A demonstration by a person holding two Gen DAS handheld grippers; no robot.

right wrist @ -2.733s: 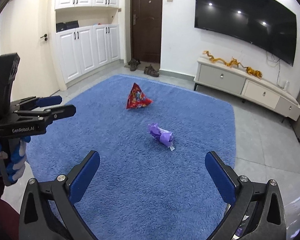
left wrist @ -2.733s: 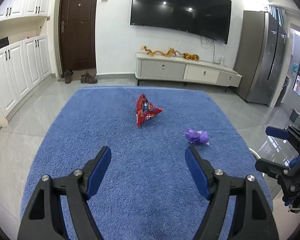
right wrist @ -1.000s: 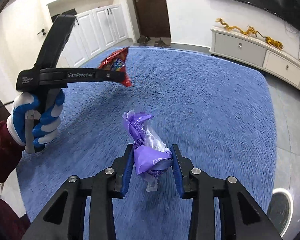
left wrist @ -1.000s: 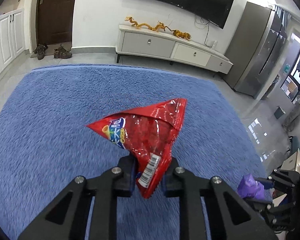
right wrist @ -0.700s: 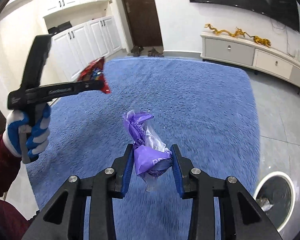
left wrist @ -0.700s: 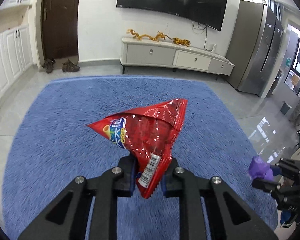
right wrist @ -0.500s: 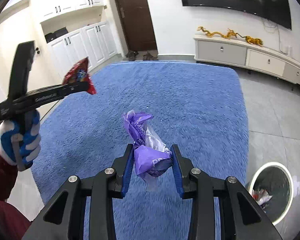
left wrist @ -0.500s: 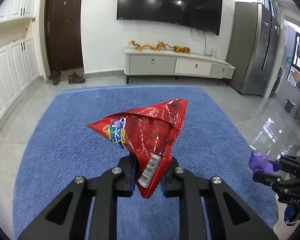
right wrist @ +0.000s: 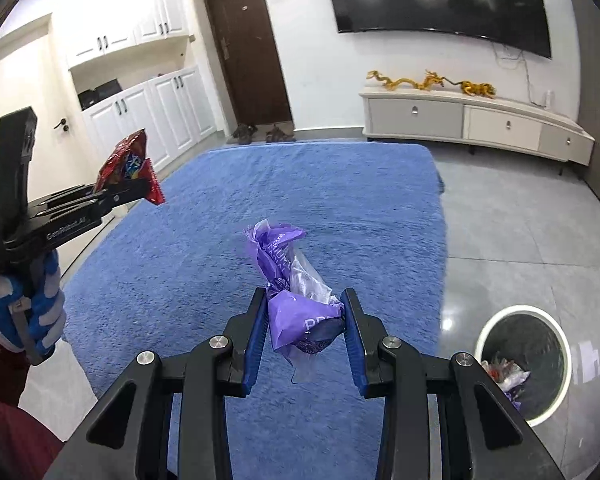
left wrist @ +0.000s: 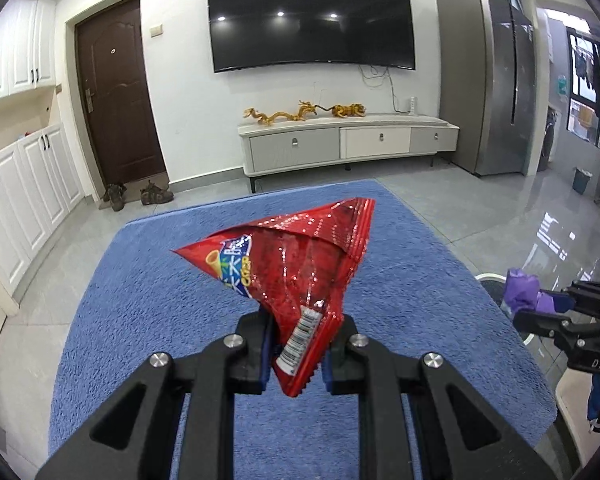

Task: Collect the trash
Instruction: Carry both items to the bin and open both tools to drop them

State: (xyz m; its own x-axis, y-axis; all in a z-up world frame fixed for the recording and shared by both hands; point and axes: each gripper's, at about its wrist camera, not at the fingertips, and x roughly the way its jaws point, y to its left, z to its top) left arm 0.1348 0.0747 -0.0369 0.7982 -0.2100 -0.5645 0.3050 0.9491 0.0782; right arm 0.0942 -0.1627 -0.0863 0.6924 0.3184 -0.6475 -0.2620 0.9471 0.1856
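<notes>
My left gripper (left wrist: 298, 350) is shut on a red snack bag (left wrist: 296, 264), crumpled into a triangle and held above the blue rug (left wrist: 148, 312). The same red snack bag (right wrist: 130, 166) shows at the left of the right wrist view, held by the left gripper (right wrist: 148, 192) in a gloved hand (right wrist: 32, 316). My right gripper (right wrist: 305, 332) is shut on a crumpled purple wrapper (right wrist: 296, 300), also lifted off the rug (right wrist: 320, 192). At the right edge of the left wrist view are the purple wrapper (left wrist: 522, 292) and the right gripper (left wrist: 540, 304).
A white-rimmed round bin (right wrist: 526, 364) with a dark liner and some trash inside stands on the grey tile floor at the right of the rug. A low TV cabinet (left wrist: 348, 146), brown door (left wrist: 116, 108), shoes (left wrist: 138, 194) and fridge (left wrist: 488, 80) line the far walls.
Both grippers have risen and drawn back from the rug with their trash still gripped. The view has tilted up to show more of the room, and the bin has come fully into the right wrist view.
</notes>
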